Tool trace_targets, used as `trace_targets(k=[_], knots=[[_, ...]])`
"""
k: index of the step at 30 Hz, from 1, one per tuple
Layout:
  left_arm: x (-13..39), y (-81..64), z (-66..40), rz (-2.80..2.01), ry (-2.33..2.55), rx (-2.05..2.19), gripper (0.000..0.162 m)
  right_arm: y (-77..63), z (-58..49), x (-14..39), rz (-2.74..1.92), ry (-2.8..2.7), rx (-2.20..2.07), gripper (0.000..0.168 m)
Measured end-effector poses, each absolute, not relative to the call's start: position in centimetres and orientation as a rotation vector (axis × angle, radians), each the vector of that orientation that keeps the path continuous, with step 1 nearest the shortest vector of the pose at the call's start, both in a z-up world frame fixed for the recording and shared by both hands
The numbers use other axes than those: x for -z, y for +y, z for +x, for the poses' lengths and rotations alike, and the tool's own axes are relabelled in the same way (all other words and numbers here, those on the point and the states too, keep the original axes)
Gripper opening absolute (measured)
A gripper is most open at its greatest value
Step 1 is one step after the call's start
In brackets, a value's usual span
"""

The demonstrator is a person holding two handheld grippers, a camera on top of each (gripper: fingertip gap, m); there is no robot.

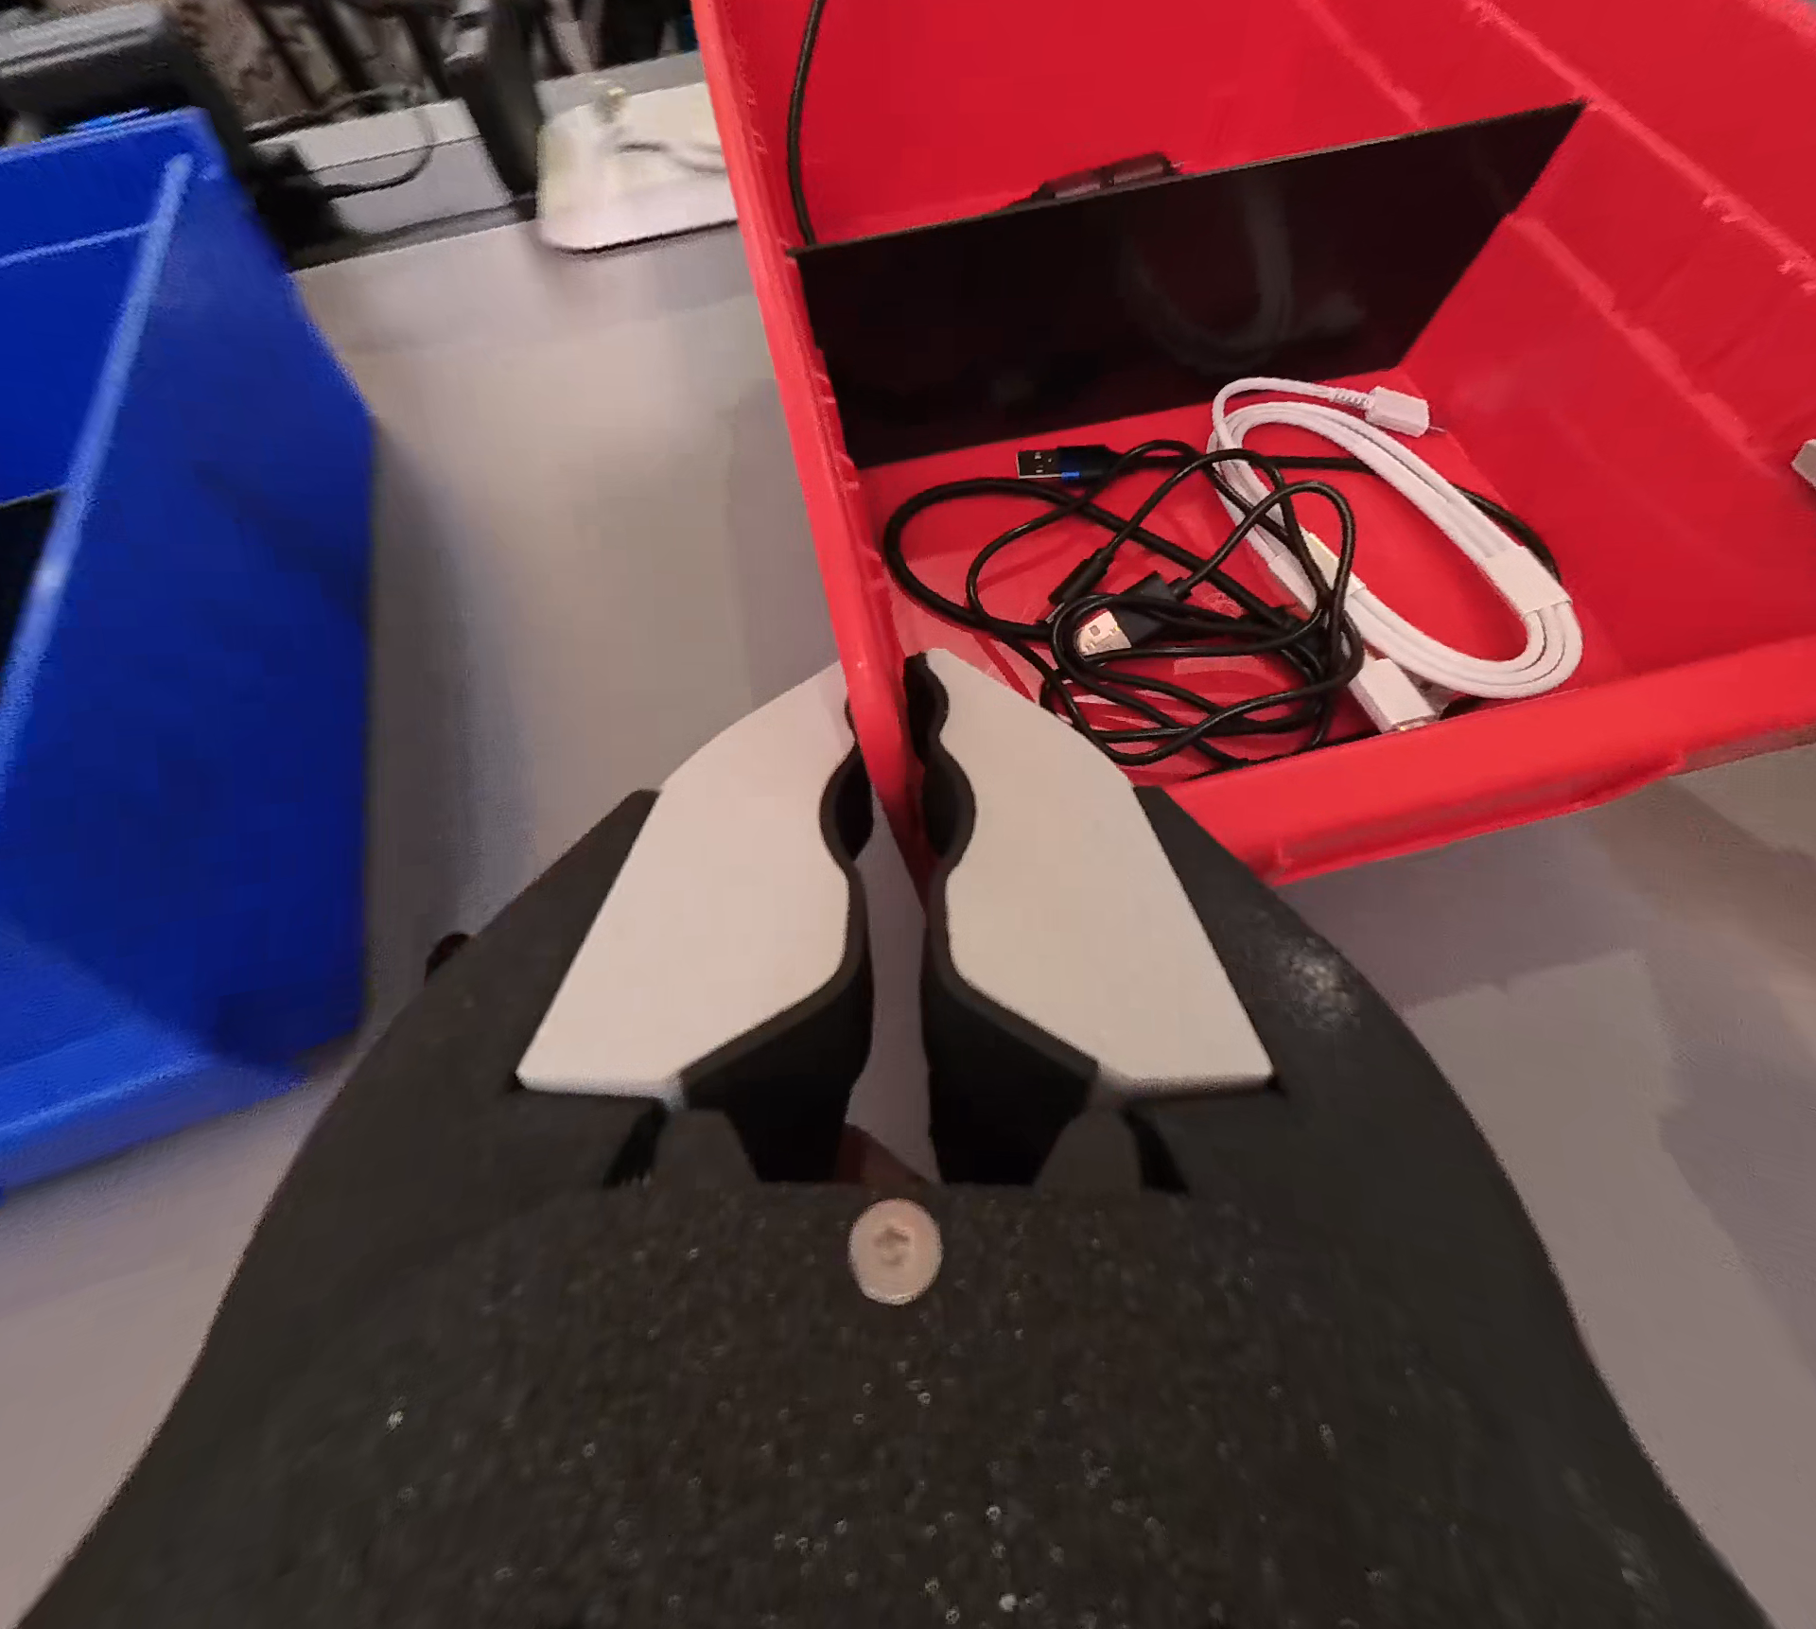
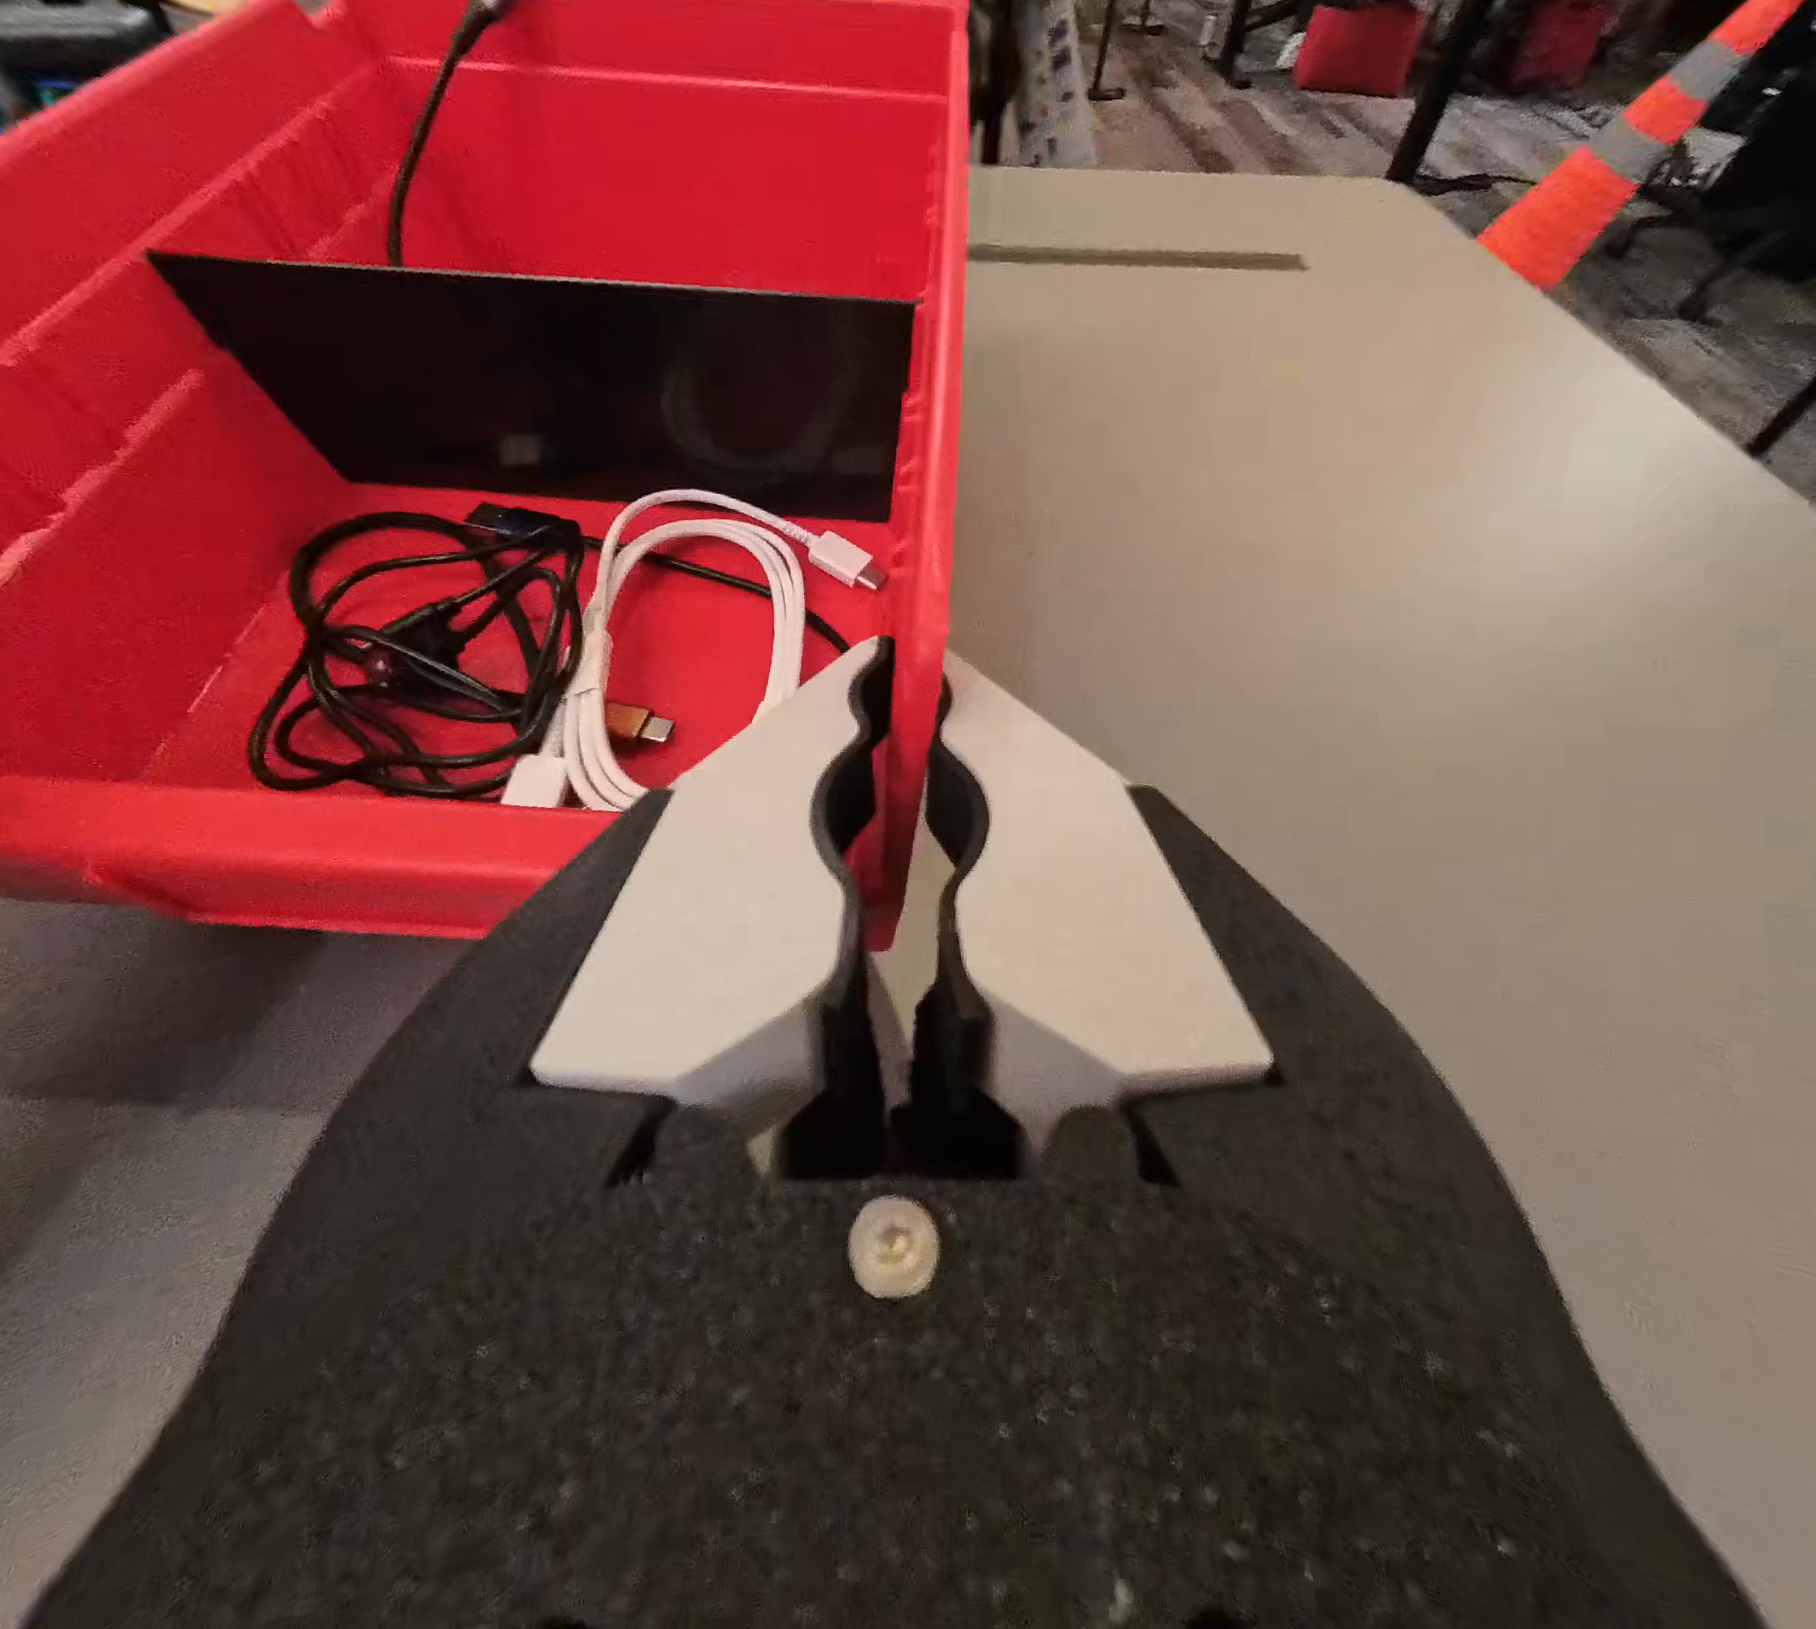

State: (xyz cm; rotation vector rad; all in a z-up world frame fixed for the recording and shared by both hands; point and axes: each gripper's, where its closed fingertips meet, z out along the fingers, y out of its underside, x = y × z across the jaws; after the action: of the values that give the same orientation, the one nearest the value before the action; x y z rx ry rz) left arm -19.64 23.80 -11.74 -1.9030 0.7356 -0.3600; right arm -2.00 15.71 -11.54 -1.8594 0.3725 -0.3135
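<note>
Open grey table right of red bin.

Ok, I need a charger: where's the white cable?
The white cable lies coiled in the red bin's near compartment, right of the tangled black cables, in front of the black divider.

- Bins: one red bin, one blue bin.
- Dividers: one black divider.
- Cables: one white cable; black cables tangled, count unclear; one far cable.
- Cones: one orange cone.
</note>
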Motion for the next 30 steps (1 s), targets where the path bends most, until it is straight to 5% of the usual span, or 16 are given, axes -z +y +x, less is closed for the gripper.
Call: trace_targets(k=[10,13,18,22,25,28,30], knots=[[13.0,27.2,-23.6,-1.989,0.765,0.434,0.011,20.6,-5.8,13.5,-1.921,0.267,0.218,0.002],[8.9,25.9,-25.0,-1.858,0.719,0.578,0.028,19.9,-6.1,13.3,-1.897,0.289,0.115,0.008],[4.0,28.3,-37.2,-1.697,0.455,0.456,0.029,17.9,-6.1,10.4,-1.775,0.203,0.102,0.032],[7.5,33.3,-49.6,-1.792,0.307,0.180,0.041,17.1,-6.0,8.1,-1.682,0.151,0.196,0.048],[10.4,35.2,-50.8,-1.924,0.272,0.414,0.048,17.2,-7.0,7.5,-1.651,0.148,0.161,0.049],[11.8,36.9,-50.4,-1.963,0.343,0.403,0.044,17.2,-10.3,7.3,-1.655,0.007,0.104,0.049],[12.4,37.6,-50.2,-1.964,0.399,0.316,0.025,17.2,-12.6,7.4,-1.668,-0.069,0.101,0.049]])
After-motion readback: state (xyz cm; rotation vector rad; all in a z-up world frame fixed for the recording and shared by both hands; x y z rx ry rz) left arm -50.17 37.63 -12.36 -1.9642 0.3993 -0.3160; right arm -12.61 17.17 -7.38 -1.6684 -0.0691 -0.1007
